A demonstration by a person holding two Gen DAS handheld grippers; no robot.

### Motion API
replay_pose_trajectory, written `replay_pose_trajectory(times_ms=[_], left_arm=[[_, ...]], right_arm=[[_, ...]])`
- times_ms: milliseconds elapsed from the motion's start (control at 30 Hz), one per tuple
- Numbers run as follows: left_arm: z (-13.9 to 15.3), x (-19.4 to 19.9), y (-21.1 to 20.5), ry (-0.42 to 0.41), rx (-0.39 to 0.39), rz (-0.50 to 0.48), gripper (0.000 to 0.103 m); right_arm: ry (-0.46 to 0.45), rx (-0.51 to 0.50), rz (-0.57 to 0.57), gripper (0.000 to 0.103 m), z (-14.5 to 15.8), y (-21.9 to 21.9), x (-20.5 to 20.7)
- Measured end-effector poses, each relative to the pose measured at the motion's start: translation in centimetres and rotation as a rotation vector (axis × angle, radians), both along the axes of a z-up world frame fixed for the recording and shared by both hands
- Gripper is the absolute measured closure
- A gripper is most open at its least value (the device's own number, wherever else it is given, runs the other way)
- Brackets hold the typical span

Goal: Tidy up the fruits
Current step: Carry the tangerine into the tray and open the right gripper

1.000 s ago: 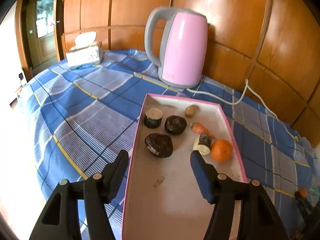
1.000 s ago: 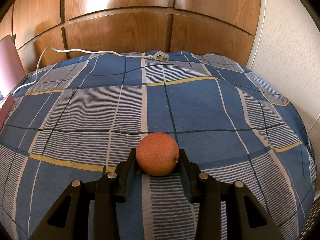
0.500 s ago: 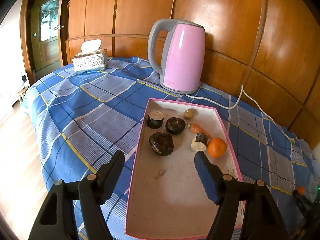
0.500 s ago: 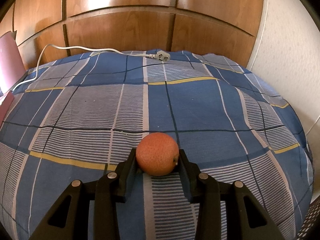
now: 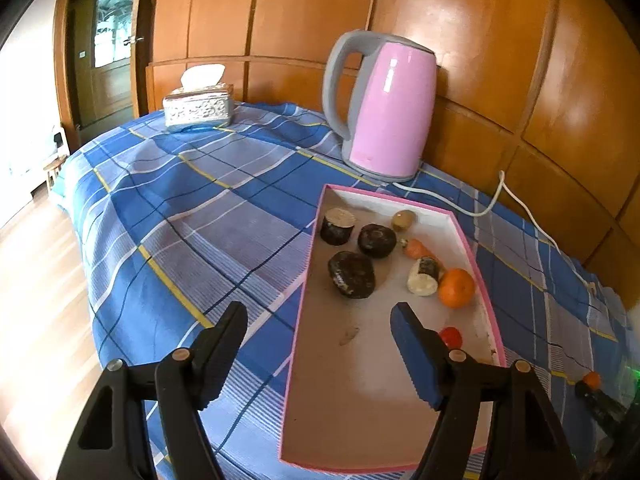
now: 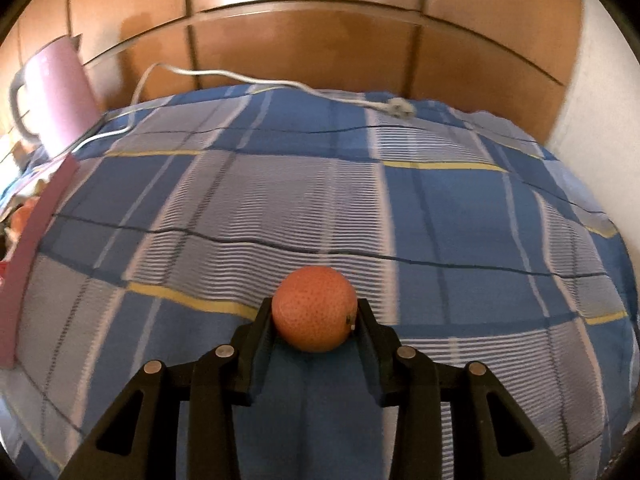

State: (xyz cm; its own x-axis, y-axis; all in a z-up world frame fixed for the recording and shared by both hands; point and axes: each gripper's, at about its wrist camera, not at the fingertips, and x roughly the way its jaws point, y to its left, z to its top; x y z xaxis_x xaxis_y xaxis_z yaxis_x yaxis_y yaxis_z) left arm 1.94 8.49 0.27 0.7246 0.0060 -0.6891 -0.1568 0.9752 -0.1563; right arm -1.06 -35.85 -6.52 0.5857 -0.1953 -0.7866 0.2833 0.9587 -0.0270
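Note:
A pink-rimmed tray (image 5: 384,420) lies on the blue checked cloth. It holds an orange (image 5: 456,288), three dark round fruits (image 5: 351,274), a small brown fruit (image 5: 402,220), an orange carrot-like piece (image 5: 416,248), a white-cut piece (image 5: 423,276) and a small red fruit (image 5: 450,336). My left gripper (image 5: 318,312) hovers open over the tray's near left edge with nothing between its fingers. My right gripper (image 6: 315,308) is shut on a second orange (image 6: 314,314), held above the cloth to the right of the tray's pink wall (image 6: 32,240).
A pink kettle (image 5: 384,108) stands behind the tray, and its white cord (image 5: 492,204) trails to a plug (image 6: 398,108) on the cloth. At the far left sits a tissue box (image 5: 198,106). Wooden panels back the table, and its left edge drops to the floor.
The left gripper drew back from the tray and its jaws widened; the small red fruit came into view. The right view swung left with the orange still gripped, bringing in the kettle and tray.

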Motion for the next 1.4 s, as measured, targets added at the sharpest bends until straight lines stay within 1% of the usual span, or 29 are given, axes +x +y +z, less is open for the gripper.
replay_pose_trajectory(times_ms=[167, 300, 333, 400, 467, 567, 633, 733, 833, 900, 933, 1033, 1100, 1167, 1233, 1333, 1400], left_arm=[[-0.3, 0.0, 0.9, 0.016, 0.002, 0.043, 0.026], [-0.5, -0.2, 2.0, 0.022, 0.000, 0.079, 0.026], [-0.5, -0.3, 2.3, 0.023, -0.003, 0.089, 0.026], [-0.4, -0.4, 2.8, 0.021, -0.005, 0.109, 0.021], [-0.4, -0.6, 3.4, 0.016, -0.003, 0.128, 0.021], [-0.5, -0.8, 4.0, 0.015, -0.002, 0.147, 0.021], [-0.7, -0.8, 4.4, 0.021, -0.009, 0.154, 0.021], [-1.1, -0.7, 4.5, 0.037, -0.007, 0.160, 0.021], [-1.3, -0.7, 4.4, 0.042, -0.006, 0.157, 0.021], [-1.3, -0.7, 4.3, 0.039, -0.003, 0.156, 0.020], [-1.3, -0.8, 4.3, 0.037, -0.005, 0.153, 0.020], [-1.2, -0.9, 4.1, 0.029, -0.001, 0.150, 0.018], [-1.3, -0.9, 4.0, 0.031, -0.003, 0.146, 0.018], [-1.3, -0.9, 3.8, 0.032, -0.004, 0.144, 0.017], [-1.3, -1.0, 3.6, 0.029, 0.000, 0.141, 0.017], [-0.9, -1.3, 3.3, 0.008, 0.005, 0.139, 0.016], [-0.6, -1.6, 2.9, -0.010, 0.012, 0.136, 0.012]], right_arm=[[0.035, 0.060, 0.134, 0.065, 0.4, 2.7, 1.7], [0.021, 0.094, 0.292, 0.065, 1.9, 6.5, 2.9], [0.015, 0.115, 0.337, 0.065, 2.4, 7.7, 3.2], [0.008, 0.167, 0.437, 0.065, 3.3, 10.2, 3.9], [0.008, 0.203, 0.557, 0.065, 4.3, 13.9, 4.8], [0.004, 0.188, 0.693, 0.065, 5.1, 18.9, 5.5], [0.003, 0.186, 0.765, 0.065, 5.6, 22.1, 6.1], [0.013, 0.205, 0.831, 0.065, 5.6, 26.5, 7.6], [0.023, 0.178, 0.855, 0.064, 4.8, 29.3, 9.1], [0.054, 0.165, 0.854, 0.064, 3.7, 30.6, 10.1], [0.071, 0.143, 0.851, 0.064, 2.8, 31.3, 10.6], [0.084, 0.098, 0.825, 0.064, 1.7, 32.4, 11.6], [0.075, 0.088, 0.807, 0.063, 1.5, 32.0, 11.6], [0.059, 0.093, 0.800, 0.057, 1.7, 31.6, 11.5], [0.045, 0.103, 0.786, 0.054, 2.1, 30.9, 11.2], [0.012, 0.124, 0.772, 0.054, 3.2, 29.9, 10.3], [-0.031, 0.114, 0.752, 0.054, 4.2, 28.9, 9.1]])
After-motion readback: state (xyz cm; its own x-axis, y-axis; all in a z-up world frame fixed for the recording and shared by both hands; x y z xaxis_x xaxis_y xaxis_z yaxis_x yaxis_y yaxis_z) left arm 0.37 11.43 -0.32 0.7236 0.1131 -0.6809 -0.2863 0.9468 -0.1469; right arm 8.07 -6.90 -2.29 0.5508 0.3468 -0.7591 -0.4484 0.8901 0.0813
